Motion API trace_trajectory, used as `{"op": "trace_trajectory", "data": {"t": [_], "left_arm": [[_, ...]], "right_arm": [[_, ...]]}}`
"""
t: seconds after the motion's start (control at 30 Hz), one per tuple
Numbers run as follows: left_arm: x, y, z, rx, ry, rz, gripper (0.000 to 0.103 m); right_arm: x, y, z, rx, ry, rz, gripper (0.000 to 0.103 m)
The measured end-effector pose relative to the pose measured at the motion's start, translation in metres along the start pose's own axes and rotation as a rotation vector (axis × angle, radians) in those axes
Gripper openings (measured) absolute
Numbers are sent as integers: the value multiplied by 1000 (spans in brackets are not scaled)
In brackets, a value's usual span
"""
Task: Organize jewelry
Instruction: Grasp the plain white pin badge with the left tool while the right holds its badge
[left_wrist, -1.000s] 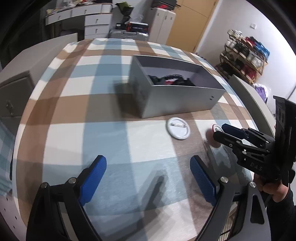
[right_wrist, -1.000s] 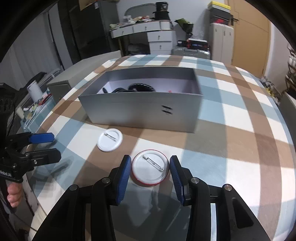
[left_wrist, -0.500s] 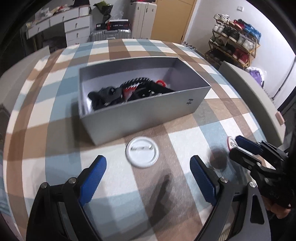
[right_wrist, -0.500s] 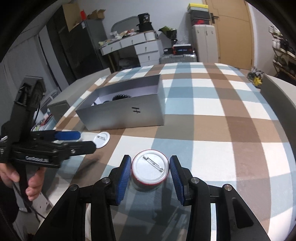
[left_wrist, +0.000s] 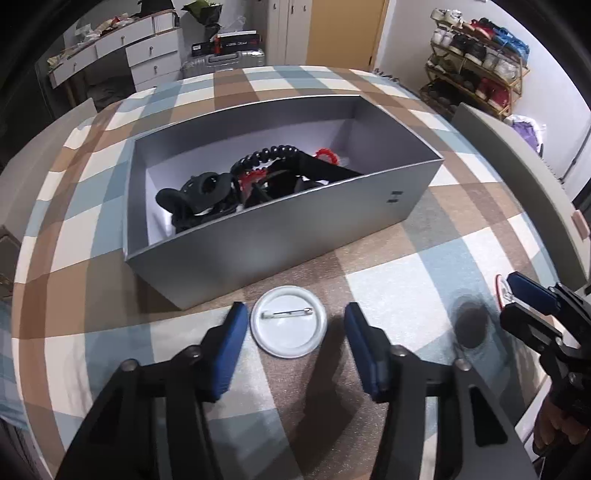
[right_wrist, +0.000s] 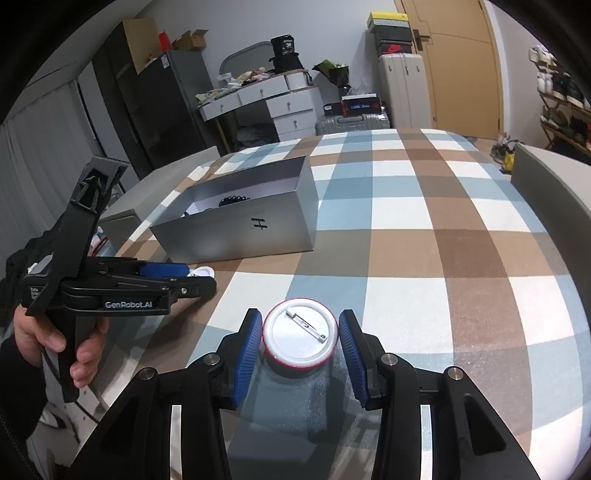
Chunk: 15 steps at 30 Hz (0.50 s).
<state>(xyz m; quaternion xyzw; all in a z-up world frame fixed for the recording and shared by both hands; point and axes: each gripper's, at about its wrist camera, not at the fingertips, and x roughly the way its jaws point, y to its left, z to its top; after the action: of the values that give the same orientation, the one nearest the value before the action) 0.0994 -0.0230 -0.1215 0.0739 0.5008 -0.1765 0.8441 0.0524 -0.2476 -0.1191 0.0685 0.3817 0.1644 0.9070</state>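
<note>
Where the fingers end, nearest item: red-rimmed badge (right_wrist: 300, 335), pin-back up, clamped rim to rim in right gripper (right_wrist: 300, 349). Left gripper (left_wrist: 295, 332), jaws just narrowed, straddles white badge (left_wrist: 289, 321) on checked cloth (left_wrist: 388, 306), pads not touching. Likely light, stiff, slippery; grip opposite rims. Beyond: grey box (left_wrist: 277, 236) holding beads.

Left wrist view: steeply down along the left tool (left_wrist: 293, 334), close over the bench (left_wrist: 406, 288), facing the box (left_wrist: 280, 236).
Right wrist view: lower tilt along the right tool (right_wrist: 300, 345), box (right_wrist: 240, 232) at centre left.
Shared: box, bench, each other's tool at frame edge.
</note>
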Motion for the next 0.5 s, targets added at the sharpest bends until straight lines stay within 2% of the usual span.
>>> {"op": "trace_trajectory", "data": {"t": [0.03, 0.5], "left_arm": [[0, -1, 0, 14, 1, 24, 37], [-6, 0, -1, 6, -3, 16, 37]], "right_arm": [[0, 0, 0, -1, 0, 0, 42], [1, -3, -1, 21, 6, 4, 42]]}}
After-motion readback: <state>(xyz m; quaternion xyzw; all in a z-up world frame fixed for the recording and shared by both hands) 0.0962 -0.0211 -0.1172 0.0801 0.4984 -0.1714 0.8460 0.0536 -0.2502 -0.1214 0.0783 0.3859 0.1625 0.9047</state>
